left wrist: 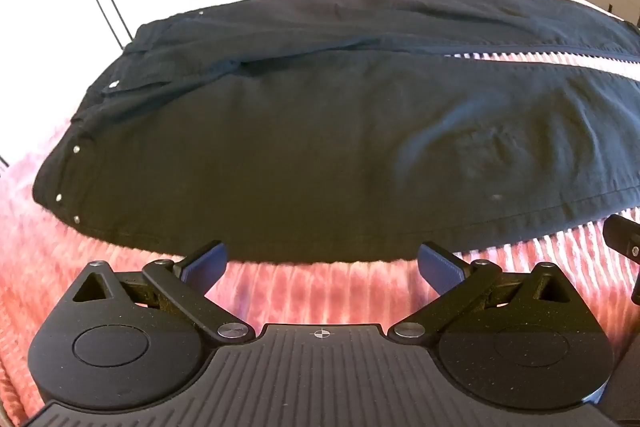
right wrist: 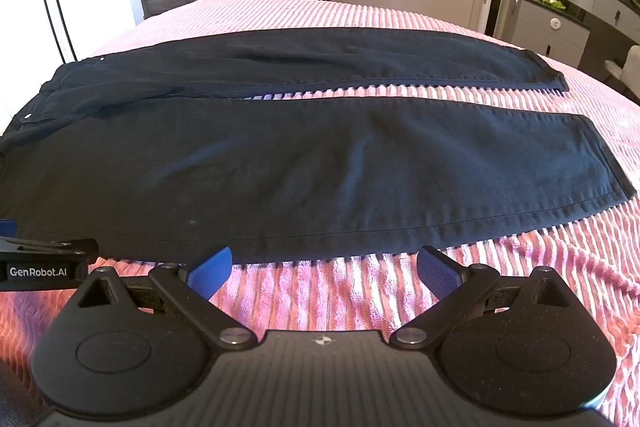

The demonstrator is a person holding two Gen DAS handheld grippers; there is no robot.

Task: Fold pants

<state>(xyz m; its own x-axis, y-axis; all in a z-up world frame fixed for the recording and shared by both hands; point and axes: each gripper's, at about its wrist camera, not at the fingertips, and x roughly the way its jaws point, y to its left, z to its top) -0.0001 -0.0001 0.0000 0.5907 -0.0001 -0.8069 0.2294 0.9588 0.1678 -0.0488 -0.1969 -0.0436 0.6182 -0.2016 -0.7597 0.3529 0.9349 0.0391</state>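
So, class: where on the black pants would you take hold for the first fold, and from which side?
Grip the pants along the near leg's outer seam edge, from the near side: it lies flat just ahead of both open grippers, left gripper toward the waistband, right gripper mid-leg.

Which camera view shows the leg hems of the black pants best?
The right wrist view. There both hems of the black pants lie in full sight on the pink bedspread, the near hem and the far hem. In the left wrist view the legs run off the right edge, so the hems are cut off.
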